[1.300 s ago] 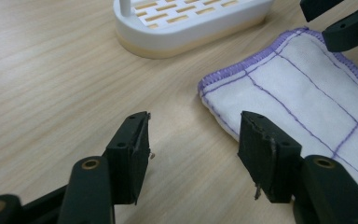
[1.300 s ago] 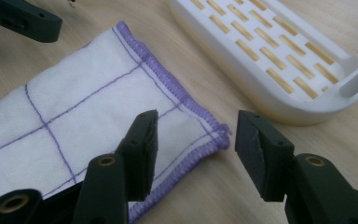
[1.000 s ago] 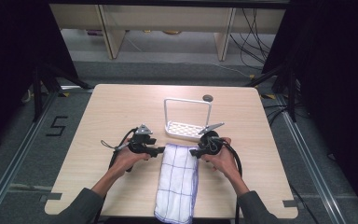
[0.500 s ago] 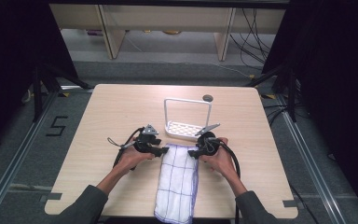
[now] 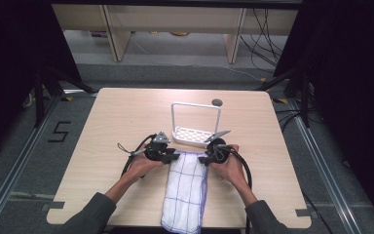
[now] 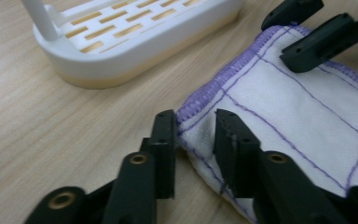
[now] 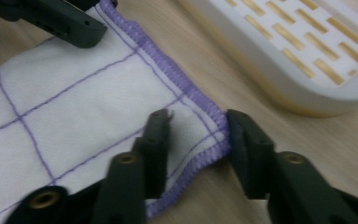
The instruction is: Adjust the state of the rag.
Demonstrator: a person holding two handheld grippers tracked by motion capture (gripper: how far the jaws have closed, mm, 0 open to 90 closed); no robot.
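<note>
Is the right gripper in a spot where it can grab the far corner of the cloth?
Probably yes. The right gripper already straddles the corner of the cloth, jaws closing around it, with nothing between; the white rack sits clear beside it.

the right gripper has its two black jaws around a corner of the white cloth, and they have just been closing. the corner with the purple stitched edge lies between them; the right jaw touches the hem, the left jaw rests on the cloth. the cloth has thin purple grid lines and lies flat on the wooden worktop. a white slotted tray stands near, at upper right. the other gripper is at the cloth's far corner, upper left.
</note>
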